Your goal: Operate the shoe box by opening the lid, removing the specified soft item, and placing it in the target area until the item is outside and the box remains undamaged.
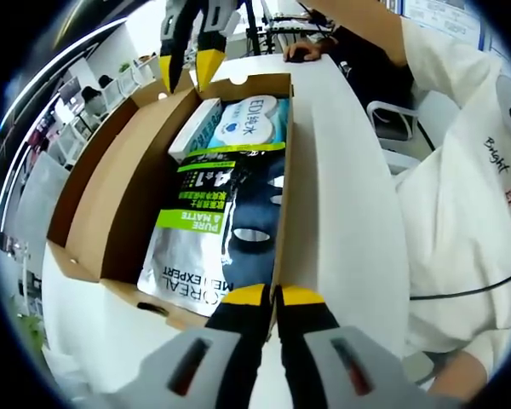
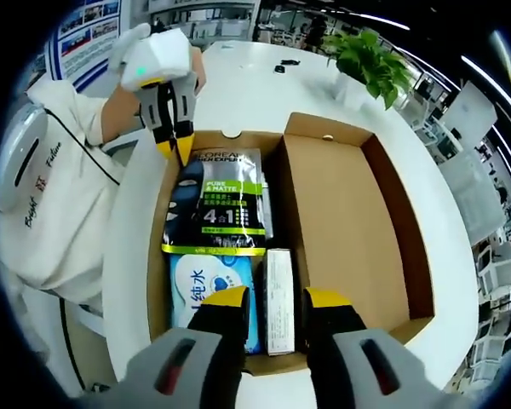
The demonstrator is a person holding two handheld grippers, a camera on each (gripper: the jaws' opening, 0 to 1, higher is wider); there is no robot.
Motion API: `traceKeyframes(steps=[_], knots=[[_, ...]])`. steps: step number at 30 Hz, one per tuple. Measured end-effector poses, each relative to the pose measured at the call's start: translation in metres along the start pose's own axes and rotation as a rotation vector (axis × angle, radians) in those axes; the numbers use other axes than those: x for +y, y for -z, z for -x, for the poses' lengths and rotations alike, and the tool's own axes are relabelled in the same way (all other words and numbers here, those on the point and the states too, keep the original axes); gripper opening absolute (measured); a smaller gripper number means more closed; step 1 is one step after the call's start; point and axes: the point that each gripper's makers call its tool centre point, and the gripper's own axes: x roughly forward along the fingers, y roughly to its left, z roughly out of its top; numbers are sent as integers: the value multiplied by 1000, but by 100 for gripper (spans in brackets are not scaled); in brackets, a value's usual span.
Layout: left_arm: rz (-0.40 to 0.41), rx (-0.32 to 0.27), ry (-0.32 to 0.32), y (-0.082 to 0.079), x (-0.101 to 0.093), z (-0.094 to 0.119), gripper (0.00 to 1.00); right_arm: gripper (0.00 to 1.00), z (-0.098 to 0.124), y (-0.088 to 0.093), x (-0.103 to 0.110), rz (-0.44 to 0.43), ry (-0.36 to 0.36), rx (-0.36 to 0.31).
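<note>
A brown cardboard shoe box (image 1: pixel 283 179) (image 2: pixel 157 247) lies open on the white table, its lid (image 1: pixel 111 170) (image 2: pixel 341 221) folded flat beside it. Inside are a silver, black and green face-mask packet (image 1: pixel 221 221) (image 2: pixel 221 204), a soft blue-and-white wipes pack (image 1: pixel 251 123) (image 2: pixel 209 294) and a slim white carton (image 1: pixel 194 128) (image 2: pixel 279 298). My left gripper (image 1: pixel 275 296) (image 2: pixel 175 146) is shut on the box's wall at the mask-packet end. My right gripper (image 1: pixel 186 78) (image 2: pixel 278 300) hangs open over the opposite end, above the wipes pack and carton, holding nothing.
The person in white clothing (image 1: pixel 460 213) (image 2: pixel 51 196) stands close to the table's long edge beside the box. A potted plant (image 2: pixel 375 60) and a small dark object (image 2: pixel 285 64) sit further along the table. A chair (image 1: pixel 392 119) stands by the table.
</note>
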Motion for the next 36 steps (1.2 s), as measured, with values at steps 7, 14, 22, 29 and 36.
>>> traceKeyframes(steps=[7, 14, 22, 29, 36], knots=[[1, -3, -3, 0, 0, 0, 4, 21, -14, 13, -3, -11, 0, 61], [0, -4, -3, 0, 0, 0, 4, 21, -26, 17, -1, 4, -1, 95], [0, -5, -3, 0, 0, 0, 4, 21, -37, 27, -2, 12, -5, 148], [-1, -5, -5, 0, 0, 0, 4, 22, -36, 27, -3, 6, 2, 140], [-2, -7, -6, -1, -1, 0, 4, 19, -36, -3, 22, -86, -146, -56]])
